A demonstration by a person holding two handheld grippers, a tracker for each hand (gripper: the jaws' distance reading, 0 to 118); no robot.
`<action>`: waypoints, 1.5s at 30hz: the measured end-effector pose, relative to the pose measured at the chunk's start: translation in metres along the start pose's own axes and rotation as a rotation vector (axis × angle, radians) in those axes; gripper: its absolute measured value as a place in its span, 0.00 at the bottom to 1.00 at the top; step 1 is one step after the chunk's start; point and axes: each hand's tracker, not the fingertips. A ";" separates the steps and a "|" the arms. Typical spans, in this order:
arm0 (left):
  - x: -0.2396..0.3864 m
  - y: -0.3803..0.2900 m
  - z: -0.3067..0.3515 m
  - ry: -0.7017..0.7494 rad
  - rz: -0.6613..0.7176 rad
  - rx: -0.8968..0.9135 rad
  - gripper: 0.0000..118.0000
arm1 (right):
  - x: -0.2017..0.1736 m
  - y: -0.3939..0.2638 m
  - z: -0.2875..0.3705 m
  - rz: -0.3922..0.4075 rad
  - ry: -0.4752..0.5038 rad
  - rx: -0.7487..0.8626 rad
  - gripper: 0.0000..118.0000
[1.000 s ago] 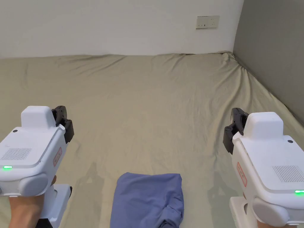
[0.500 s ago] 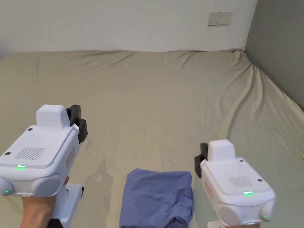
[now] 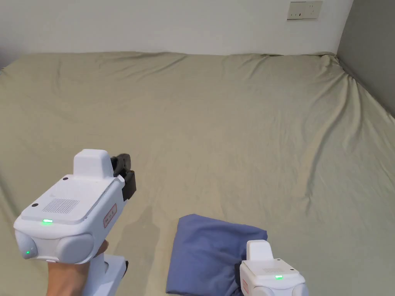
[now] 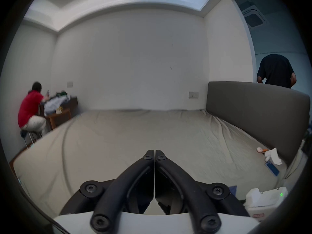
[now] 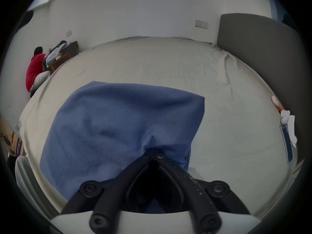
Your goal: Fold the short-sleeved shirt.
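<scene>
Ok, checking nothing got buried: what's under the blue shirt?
Around the blue shirt lies beige bedsheet, so it rests on that. Anything beneath is covered.

right gripper [image 5: 154,151] dropped from mid-air onto blue shirt [image 5: 121,128], now pinching its near edge

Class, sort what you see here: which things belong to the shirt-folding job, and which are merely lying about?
Belongs to the job:
blue shirt
right gripper, shut on the shirt
left gripper, shut, holding nothing
bed sheet

Just lying about:
white cloth by the headboard
wall socket
</scene>
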 end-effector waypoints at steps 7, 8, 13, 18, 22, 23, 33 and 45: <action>-0.015 -0.046 -0.057 -0.247 0.381 -0.436 0.67 | 0.003 0.002 0.002 0.009 0.014 -0.016 0.02; -0.016 -0.057 -0.066 -0.281 0.420 -0.497 0.92 | 0.003 0.002 0.002 0.010 0.015 -0.017 0.02; -0.015 -0.099 -0.098 -0.296 0.416 -0.708 0.98 | 0.007 0.001 0.001 -0.009 0.030 -0.016 0.02; -0.008 -0.129 -0.118 -0.323 0.398 -0.805 0.85 | 0.008 0.001 0.002 -0.017 0.041 -0.012 0.02; 0.006 -0.142 -0.126 -0.389 0.394 -0.809 0.38 | 0.012 0.001 0.001 -0.030 0.057 -0.012 0.02; 0.011 -0.143 -0.127 -0.388 0.396 -0.812 0.36 | 0.014 0.001 0.001 -0.036 0.062 -0.012 0.02; 0.005 -0.116 -0.108 -0.366 0.344 -0.723 0.10 | 0.023 0.019 0.026 -0.049 0.105 0.099 0.02; -0.212 -0.057 -0.119 0.120 0.099 -0.695 0.10 | 0.015 0.103 0.085 -0.020 0.059 0.354 0.02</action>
